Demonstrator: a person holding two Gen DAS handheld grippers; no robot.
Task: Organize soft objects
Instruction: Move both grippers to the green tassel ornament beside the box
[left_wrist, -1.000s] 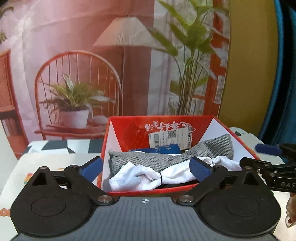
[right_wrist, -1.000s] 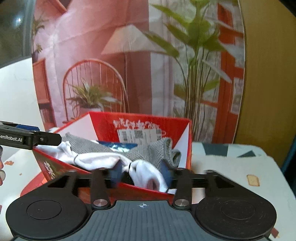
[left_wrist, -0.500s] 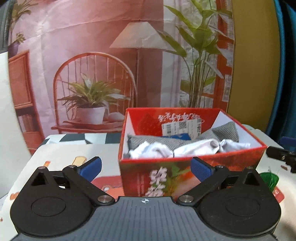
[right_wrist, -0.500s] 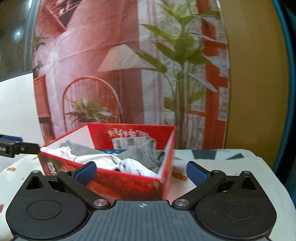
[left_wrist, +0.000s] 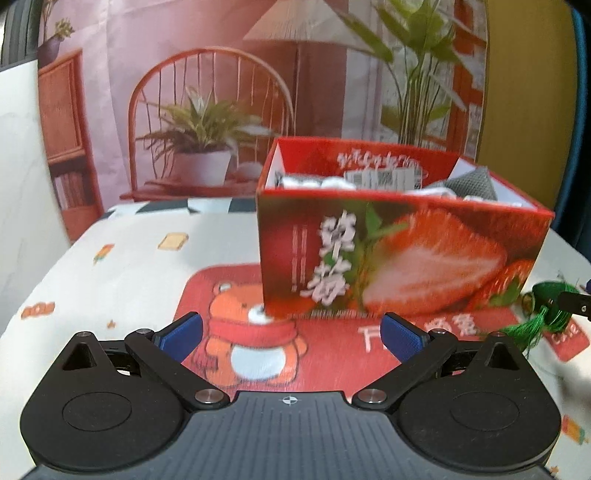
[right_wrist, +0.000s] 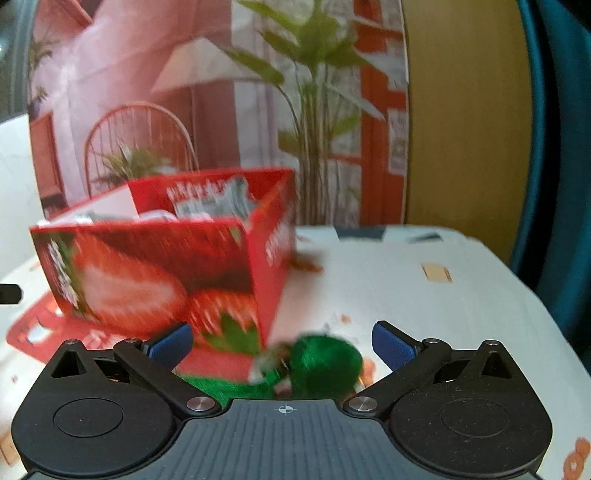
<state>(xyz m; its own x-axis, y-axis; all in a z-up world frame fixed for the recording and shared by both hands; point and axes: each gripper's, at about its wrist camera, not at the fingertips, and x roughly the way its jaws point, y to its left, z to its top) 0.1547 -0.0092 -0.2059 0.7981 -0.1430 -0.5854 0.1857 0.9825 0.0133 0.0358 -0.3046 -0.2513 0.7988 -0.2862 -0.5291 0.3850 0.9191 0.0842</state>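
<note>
A red strawberry-print box (left_wrist: 399, 254) stands on the table and holds white cloth (left_wrist: 317, 181) and a grey knit piece (left_wrist: 469, 184). It also shows in the right wrist view (right_wrist: 159, 273). My left gripper (left_wrist: 291, 336) is open and empty, low in front of the box. My right gripper (right_wrist: 282, 341) is open, with a green yarn ball with tassel (right_wrist: 321, 363) lying between its fingers on the table. The yarn ball also shows at the right edge of the left wrist view (left_wrist: 543, 306), next to the right gripper's tip (left_wrist: 576, 304).
The table (left_wrist: 122, 258) has a white printed cloth with a red bear mat (left_wrist: 255, 332) under the box. A printed backdrop (left_wrist: 207, 92) of a chair, plants and a lamp hangs behind. A yellow and blue wall (right_wrist: 480, 129) is at the right.
Both grippers pulled back and down from above the box to table level. The right gripper opened and left the white cloth in the box; it now straddles the green yarn ball.
</note>
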